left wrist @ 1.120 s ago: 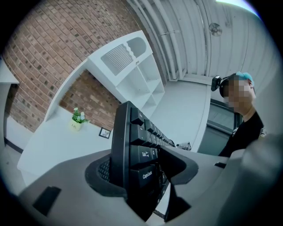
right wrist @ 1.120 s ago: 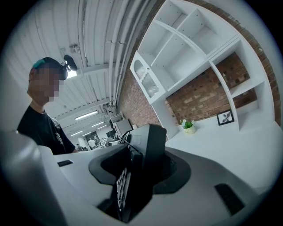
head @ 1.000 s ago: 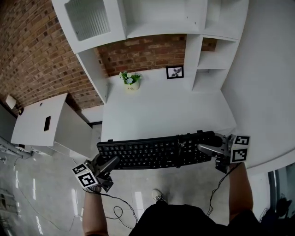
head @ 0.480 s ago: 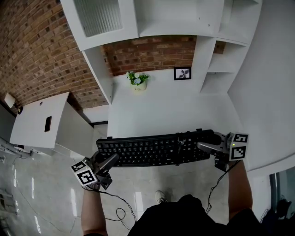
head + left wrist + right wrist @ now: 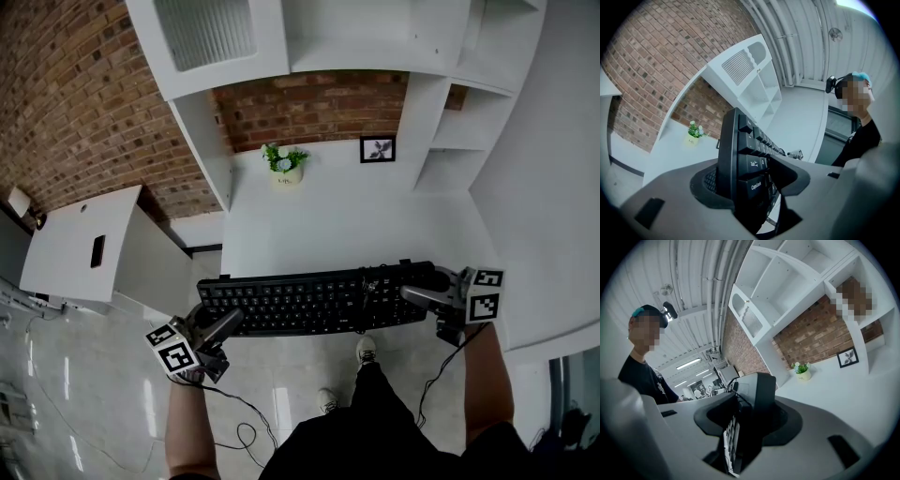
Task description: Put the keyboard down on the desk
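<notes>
A long, flat, black plastic keyboard (image 5: 319, 300) with many small square keys lay level across the lower middle of the head view, along the near edge of the smooth white surface (image 5: 347, 220). I could not tell if it touched the surface. The left gripper (image 5: 223, 325), grey and rounded, was clamped on the keyboard's left end. The right gripper (image 5: 420, 298) was clamped on its right end. At the top of the surface stood a small pot with a green plant (image 5: 285, 166) and a black square picture frame (image 5: 377, 149). Behind them was a rough red brick wall (image 5: 309, 112) under boxy white shelves (image 5: 375, 37).
</notes>
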Demonstrator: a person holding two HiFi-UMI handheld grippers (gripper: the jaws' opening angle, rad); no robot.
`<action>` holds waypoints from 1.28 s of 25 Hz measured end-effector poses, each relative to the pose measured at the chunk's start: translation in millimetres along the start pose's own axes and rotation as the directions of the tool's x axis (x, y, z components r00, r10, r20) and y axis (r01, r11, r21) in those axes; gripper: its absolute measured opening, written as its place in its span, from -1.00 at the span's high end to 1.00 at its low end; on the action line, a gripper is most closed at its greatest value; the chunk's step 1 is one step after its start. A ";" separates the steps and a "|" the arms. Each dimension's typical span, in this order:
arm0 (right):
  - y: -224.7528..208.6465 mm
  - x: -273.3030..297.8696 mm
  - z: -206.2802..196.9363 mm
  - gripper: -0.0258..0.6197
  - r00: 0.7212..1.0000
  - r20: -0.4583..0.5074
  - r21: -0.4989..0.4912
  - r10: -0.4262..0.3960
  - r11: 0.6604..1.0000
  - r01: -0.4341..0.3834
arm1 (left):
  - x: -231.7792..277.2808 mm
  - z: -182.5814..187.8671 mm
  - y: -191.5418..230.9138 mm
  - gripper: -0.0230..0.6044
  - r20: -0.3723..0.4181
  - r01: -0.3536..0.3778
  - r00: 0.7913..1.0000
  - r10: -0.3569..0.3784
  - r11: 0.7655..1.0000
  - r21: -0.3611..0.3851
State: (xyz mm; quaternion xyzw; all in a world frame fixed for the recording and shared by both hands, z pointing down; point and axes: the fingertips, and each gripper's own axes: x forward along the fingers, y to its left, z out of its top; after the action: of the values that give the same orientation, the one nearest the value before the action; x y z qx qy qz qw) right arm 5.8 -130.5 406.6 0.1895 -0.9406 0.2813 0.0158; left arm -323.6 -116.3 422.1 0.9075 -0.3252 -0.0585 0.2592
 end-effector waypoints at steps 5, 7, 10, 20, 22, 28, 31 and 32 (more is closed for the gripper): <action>-25.3 7.9 7.1 0.36 1.000 -0.002 0.023 0.003 1.000 -0.003 | 18.0 5.2 17.7 0.08 -0.013 -0.015 1.000 0.015 1.000 -0.008; -38.0 10.3 10.0 0.36 1.000 -0.008 0.035 0.004 0.999 -0.004 | 27.4 6.5 25.3 0.08 -0.021 -0.021 1.000 0.020 1.000 -0.016; -62.1 13.8 17.1 0.36 1.000 -0.013 0.050 0.010 0.999 -0.009 | 45.8 10.0 38.5 0.08 -0.029 -0.033 0.999 0.032 0.999 -0.023; -148.2 34.8 44.8 0.36 0.999 -0.040 0.113 0.021 0.993 -0.016 | 111.0 21.8 97.3 0.06 -0.064 -0.079 0.995 0.075 0.994 -0.072; -166.5 38.9 49.3 0.36 0.999 -0.046 0.128 0.024 0.992 -0.018 | 124.8 22.9 109.8 0.05 -0.071 -0.091 0.994 0.086 0.993 -0.081; -220.8 54.7 56.7 0.36 0.997 -0.072 0.166 0.026 0.986 -0.014 | 160.9 22.1 150.3 0.03 -0.092 -0.122 0.989 0.111 0.986 -0.112; -224.5 57.1 57.1 0.36 0.996 -0.088 0.190 0.018 0.982 -0.001 | 163.4 21.2 155.3 0.02 -0.105 -0.133 0.987 0.119 0.982 -0.134; -226.0 58.0 56.2 0.36 0.995 -0.096 0.201 0.016 0.980 0.004 | 163.8 20.4 156.7 0.02 -0.112 -0.138 0.986 0.123 0.980 -0.141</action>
State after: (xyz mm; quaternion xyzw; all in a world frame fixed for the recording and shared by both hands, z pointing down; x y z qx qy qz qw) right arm 39.0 -354.7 485.5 0.1734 -0.9062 0.3836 0.0412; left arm -288.9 -329.3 494.5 0.8643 -0.3653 -0.0187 0.3453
